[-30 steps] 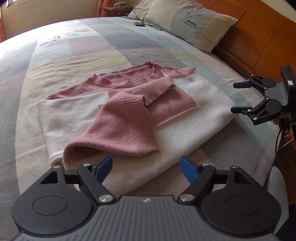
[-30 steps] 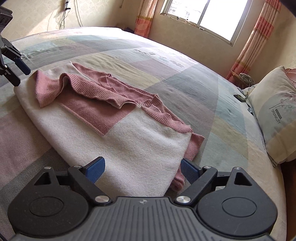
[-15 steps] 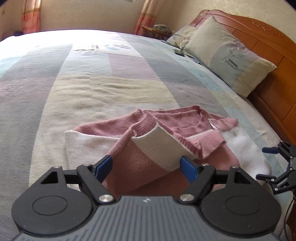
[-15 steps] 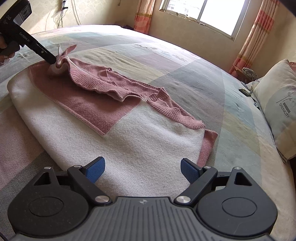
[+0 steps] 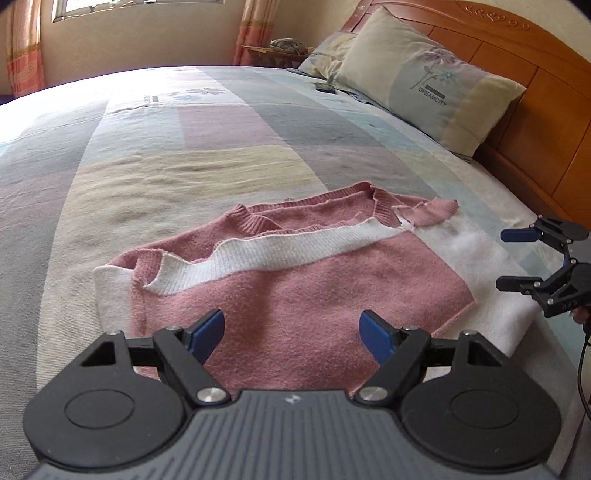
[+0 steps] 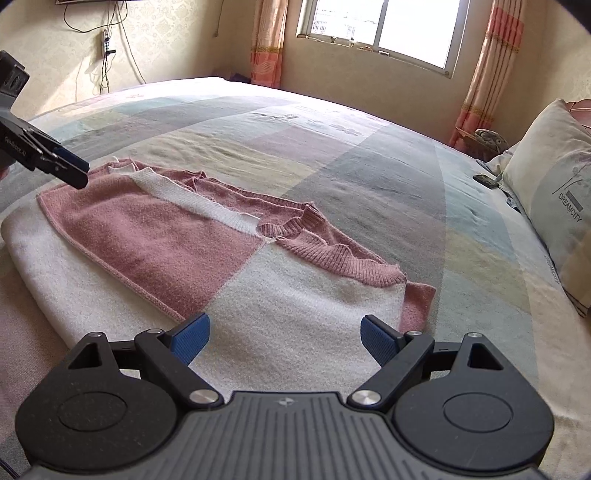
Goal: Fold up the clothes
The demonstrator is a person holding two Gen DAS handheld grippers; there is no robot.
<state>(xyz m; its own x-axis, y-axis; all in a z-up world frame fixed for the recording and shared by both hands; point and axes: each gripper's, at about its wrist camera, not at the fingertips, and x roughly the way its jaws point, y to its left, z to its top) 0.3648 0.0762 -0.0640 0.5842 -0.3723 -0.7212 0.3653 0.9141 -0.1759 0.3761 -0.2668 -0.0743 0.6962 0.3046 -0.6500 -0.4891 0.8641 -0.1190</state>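
**On the bed: sweater half folded, both grippers empty**

On the near part of the bed [image 5: 229,155] lies the sweater [image 5: 295,295], pink and white in blocks, partly folded. In the left wrist view its white ribbed hem [image 5: 280,247] runs in a wavy band across the pink panel, just short of the pink collar [image 5: 380,210] at the far edge. That suggests the lower part was laid up over the body to shorten the piece. White knit shows past the pink panel on the right and at the near left corner, so the layers do not line up squarely; a further fold or some smoothing looks likely.

The left gripper [image 5: 293,334] hangs over the near pink edge with its jaws wide apart and nothing between them. The right gripper [image 6: 284,338] is likewise spread and empty, over the white near corner. Each sits at one end of the sweater, probably so the two can take opposite edges together. The right gripper also shows at the right rim of the left view, off the cloth.

A bedspread [image 6: 369,177] in pale colour blocks covers the bed. A pillow [image 5: 436,92] leans on the wooden headboard [image 5: 546,96] at far right. A small dark object beside the pillow is too small to tell. Beyond are a window [image 6: 376,33], striped curtains [image 6: 487,70] and a wall with hanging cables [image 6: 107,55].
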